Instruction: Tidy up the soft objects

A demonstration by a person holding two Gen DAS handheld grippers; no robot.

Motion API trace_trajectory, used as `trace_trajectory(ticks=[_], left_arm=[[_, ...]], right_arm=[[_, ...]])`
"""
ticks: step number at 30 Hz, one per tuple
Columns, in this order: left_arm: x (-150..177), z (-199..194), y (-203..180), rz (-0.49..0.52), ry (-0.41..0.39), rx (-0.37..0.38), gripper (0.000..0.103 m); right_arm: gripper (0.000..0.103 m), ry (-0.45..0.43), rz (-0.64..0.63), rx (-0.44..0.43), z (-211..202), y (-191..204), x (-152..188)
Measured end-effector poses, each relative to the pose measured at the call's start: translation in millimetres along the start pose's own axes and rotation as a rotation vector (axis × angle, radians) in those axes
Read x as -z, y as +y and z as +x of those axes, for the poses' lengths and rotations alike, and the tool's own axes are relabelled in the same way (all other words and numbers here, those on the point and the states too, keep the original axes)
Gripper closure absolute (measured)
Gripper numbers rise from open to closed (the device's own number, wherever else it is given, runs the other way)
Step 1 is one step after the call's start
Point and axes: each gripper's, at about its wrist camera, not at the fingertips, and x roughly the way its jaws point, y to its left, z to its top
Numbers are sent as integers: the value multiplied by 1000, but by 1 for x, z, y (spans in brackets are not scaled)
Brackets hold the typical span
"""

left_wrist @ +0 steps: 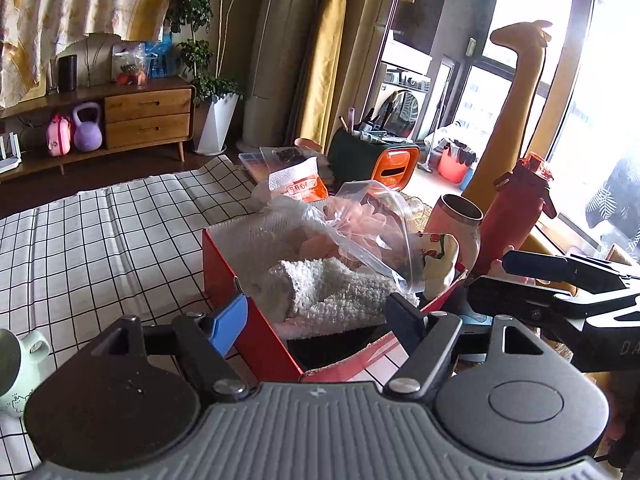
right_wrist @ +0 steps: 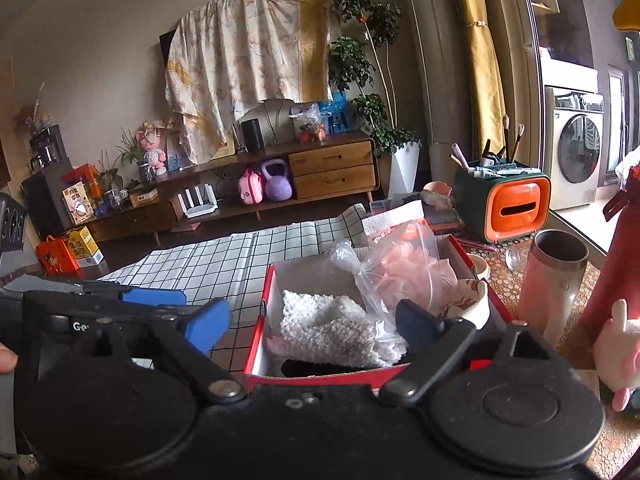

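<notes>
On the counter [right_wrist: 224, 264] with its checked cloth sits the red box [right_wrist: 256, 336], holding a white knitted towel [right_wrist: 324, 324], a clear bag with a pink puff [right_wrist: 404, 268] and a small plush [right_wrist: 468, 300]; packing looks nearly done. Both the left gripper [left_wrist: 316, 312] and right gripper [right_wrist: 312, 320] are spread, empty, near the box rim. Next likely fetch another soft item; steel cup [right_wrist: 556, 280] and red bottle [right_wrist: 616, 268] crowd the right side.

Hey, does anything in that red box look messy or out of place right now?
Yes. The clear plastic bag holding something pink sticks up over the red box rim instead of lying flat like the white towel beside it.
</notes>
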Motion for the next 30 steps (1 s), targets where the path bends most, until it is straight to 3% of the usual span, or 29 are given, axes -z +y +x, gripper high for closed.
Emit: trace_trajectory(ticks=[5, 9, 12, 23, 30], left_arm=[[10, -16, -1, -6, -16, -1, 17], [17, -27, -5, 5, -30, -8, 14], [22, -34, -10, 23, -38, -15, 1], [37, -59, -25, 59, -73, -77, 0], [41, -73, -19, -14, -105, -46, 0]], right_arm=[[1, -49, -4, -12, -15, 7, 6], [0, -69, -24, -8, -23, 11, 12], [0, -78, -32, -1, -30, 16, 18], [0, -100, -10, 43, -48, 16, 34], [0, -113, 5, 103, -54, 18, 44]])
